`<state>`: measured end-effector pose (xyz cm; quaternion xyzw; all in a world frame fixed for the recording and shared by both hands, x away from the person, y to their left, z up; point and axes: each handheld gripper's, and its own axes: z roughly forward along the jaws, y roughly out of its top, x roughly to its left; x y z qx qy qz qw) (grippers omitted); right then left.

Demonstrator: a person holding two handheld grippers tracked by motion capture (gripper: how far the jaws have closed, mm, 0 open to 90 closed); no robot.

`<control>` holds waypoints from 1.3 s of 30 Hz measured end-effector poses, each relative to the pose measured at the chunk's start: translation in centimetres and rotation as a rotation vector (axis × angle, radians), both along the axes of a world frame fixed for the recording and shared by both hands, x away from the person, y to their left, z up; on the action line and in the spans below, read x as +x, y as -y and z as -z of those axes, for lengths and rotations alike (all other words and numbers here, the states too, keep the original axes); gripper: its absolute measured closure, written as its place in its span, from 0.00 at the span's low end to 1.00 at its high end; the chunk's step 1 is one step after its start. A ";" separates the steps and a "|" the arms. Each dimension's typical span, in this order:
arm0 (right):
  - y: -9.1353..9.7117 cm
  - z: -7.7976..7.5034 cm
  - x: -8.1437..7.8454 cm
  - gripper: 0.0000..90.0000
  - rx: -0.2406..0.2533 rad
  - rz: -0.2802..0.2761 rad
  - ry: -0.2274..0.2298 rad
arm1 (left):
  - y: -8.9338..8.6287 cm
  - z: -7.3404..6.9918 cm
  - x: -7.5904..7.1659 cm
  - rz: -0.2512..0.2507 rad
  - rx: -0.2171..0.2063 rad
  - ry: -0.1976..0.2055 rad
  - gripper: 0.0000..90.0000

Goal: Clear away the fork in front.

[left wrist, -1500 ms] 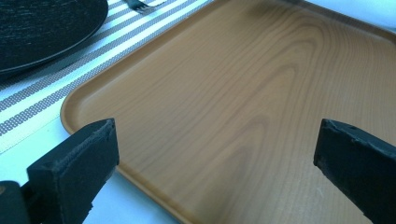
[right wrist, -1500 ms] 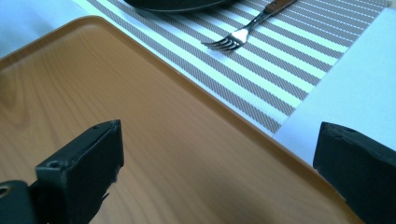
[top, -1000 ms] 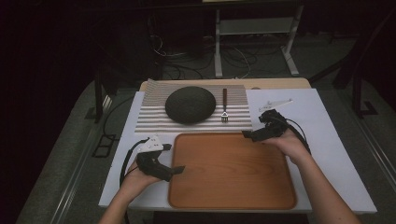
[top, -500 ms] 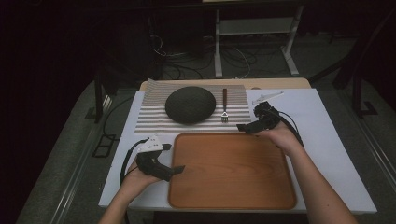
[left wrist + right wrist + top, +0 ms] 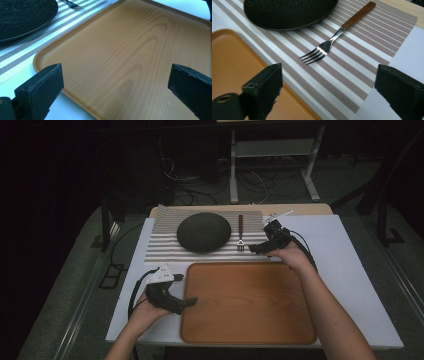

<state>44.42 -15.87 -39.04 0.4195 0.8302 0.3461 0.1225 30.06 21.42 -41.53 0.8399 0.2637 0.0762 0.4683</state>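
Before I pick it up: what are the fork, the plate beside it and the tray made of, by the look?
Fork: shiny metal head and neck that catch the light, with a reddish-brown handle, probably wood. Plate: matte black with a fine speckled texture, perhaps stoneware or melamine; the look leaves it open. Tray: orange-brown with clear grain lines and a smooth satin sheen, so wood or a wood-print laminate.
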 end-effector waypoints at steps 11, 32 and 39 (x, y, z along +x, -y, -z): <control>-1.5 0.4 2.4 0.26 -0.018 0.056 -0.069 | 0.1 0.0 -0.1 0.010 0.000 -0.003 0.00; -4.3 0.3 7.5 0.55 -0.077 0.140 -0.155 | -0.1 0.1 0.0 0.010 -0.002 0.001 0.00; -5.4 0.6 9.6 0.61 -0.102 0.180 -0.202 | 0.0 0.1 -0.1 0.011 0.008 0.004 0.00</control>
